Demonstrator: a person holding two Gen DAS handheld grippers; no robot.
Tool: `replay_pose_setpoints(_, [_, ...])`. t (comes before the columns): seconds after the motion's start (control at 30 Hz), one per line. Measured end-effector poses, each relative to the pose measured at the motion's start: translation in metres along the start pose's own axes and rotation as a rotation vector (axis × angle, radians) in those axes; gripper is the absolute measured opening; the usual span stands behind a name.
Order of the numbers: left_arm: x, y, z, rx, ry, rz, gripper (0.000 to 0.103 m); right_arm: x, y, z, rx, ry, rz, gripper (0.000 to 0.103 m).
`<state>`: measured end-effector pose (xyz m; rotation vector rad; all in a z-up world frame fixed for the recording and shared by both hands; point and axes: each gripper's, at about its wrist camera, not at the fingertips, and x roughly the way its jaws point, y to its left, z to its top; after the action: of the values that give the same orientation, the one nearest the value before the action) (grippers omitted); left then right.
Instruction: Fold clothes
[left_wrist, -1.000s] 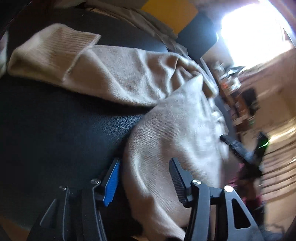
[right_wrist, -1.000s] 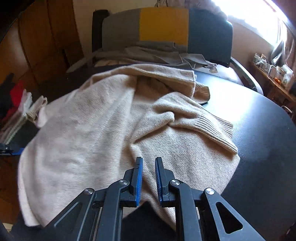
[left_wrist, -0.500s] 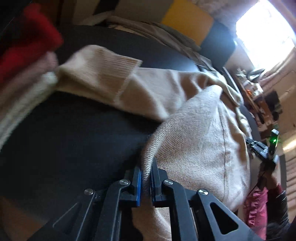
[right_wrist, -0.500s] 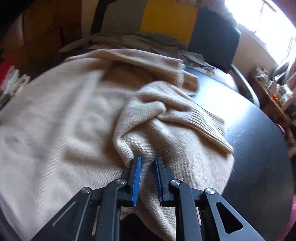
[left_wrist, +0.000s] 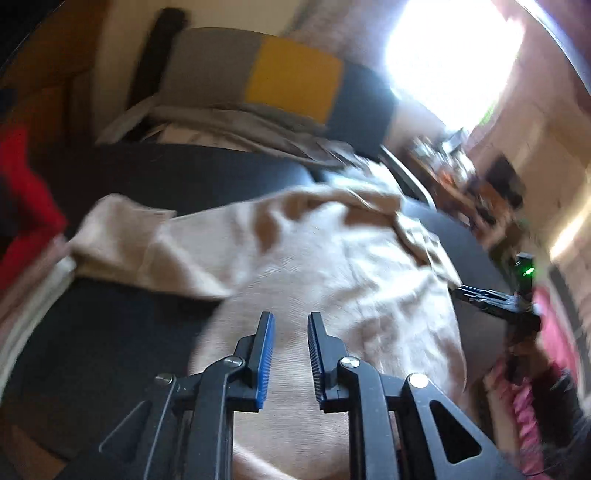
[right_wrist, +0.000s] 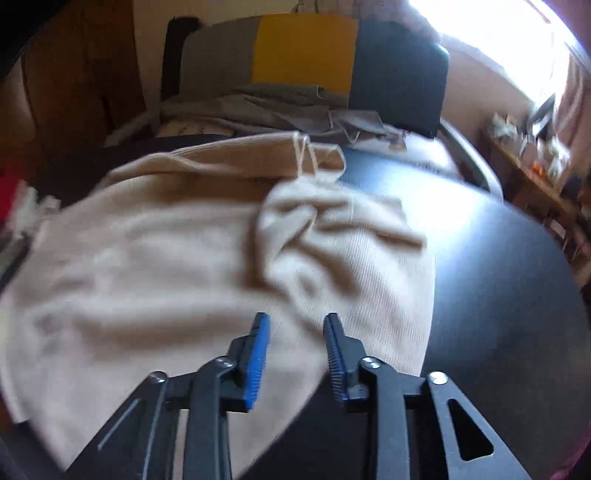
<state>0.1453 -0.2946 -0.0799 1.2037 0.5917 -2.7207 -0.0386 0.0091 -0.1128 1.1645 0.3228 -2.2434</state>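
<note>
The beige sweater lies rumpled across the dark desk, its body spread toward nine o'clock in the right wrist view and a bunched sleeve heaped on top near the middle. The other sleeve trails out to nine o'clock in the left wrist view, next to a stack of clothes at the desk's edge.

Both hand-held grippers hover over the fabric with nothing between the pads. The left hand-held gripper has its jaws opening, a narrow gap showing bare knit behind; the right hand-held gripper is also opening, a little wider, over the sweater's near edge at six o'clock.

The risks, as I judge them:
- The near hem hangs close to the desk's rim — a careless tug toward six o'clock could drag the whole sweater off.
- The bunched sleeve, if folded over as it lies, would leave a lump inside the fold.
- A pinch into the thick heap may catch two layers, so lifting one would pull the other askew.
- The trailing sleeve could snag or topple the stack beside it.
</note>
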Motion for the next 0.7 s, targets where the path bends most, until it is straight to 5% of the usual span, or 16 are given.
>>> replay_pose_setpoints(0.1, [0.031, -0.016, -0.010, 0.056, 0.088, 0.007, 0.018, -0.027, -0.008, -0.055, 0.196, 0.030, 0.190, 0.040])
replay_pose_setpoints(0.23, [0.064, -0.017, -0.028, 0.053, 0.201, 0.107, 0.018, -0.040, 0.007, -0.107, 0.277, 0.058, 0.308, 0.044])
replay_pose_setpoints(0.43, [0.066, -0.008, -0.047, -0.030, 0.198, 0.081, 0.020, -0.024, 0.062, -0.113, 0.262, 0.028, 0.441, 0.052])
replay_pose_setpoints(0.5, [0.064, -0.009, -0.049, -0.062, 0.195, 0.090, 0.022, -0.020, 0.057, -0.099, 0.315, -0.015, 0.457, 0.034])
replay_pose_setpoints(0.53, [0.064, -0.011, -0.049, -0.066, 0.196, 0.101, 0.022, -0.019, 0.053, -0.092, 0.345, -0.037, 0.462, 0.014])
replay_pose_setpoints(0.7, [0.082, -0.050, -0.038, -0.001, 0.231, 0.062, 0.037, -0.037, 0.031, -0.052, 0.433, -0.189, 0.453, 0.008])
